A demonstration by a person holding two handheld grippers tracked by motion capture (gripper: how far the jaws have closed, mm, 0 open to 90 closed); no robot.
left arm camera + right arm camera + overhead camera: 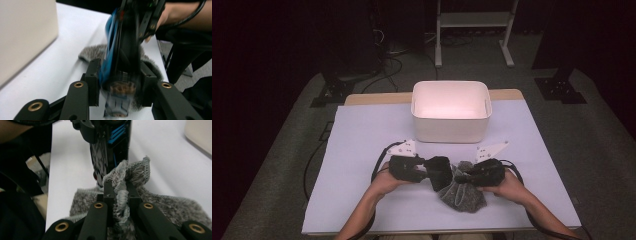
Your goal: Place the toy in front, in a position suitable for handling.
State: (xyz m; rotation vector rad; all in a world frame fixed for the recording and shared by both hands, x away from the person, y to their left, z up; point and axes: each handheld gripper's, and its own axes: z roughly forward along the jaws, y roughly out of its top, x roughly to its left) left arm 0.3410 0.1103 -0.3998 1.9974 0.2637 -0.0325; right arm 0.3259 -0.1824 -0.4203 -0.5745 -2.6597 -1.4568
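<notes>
So what's on the table is a fuzzy grey knit cloth, lying crumpled on the white sheet in front of the person, well short of the cream tub at the back. Looks super light and floppy to me, zero stiffness, so it'll sag and bunch wherever it isn't held. Not slippery though; that fuzzy weave should grip fine. Best spot to grab is probably a hemmed edge or corner, which is what's going on: the right gripper has its jaws pressed together on a bunched fold of the ribbed edge.

The left gripper is harder to call. In its own view the other gripper sits right in front of it and it's all motion blur, so I can't tell if it's pinching cloth or just hovering. Also can't tell what the cloth actually is (sock? hat? small towel?), since both grippers cover part of it.
</notes>
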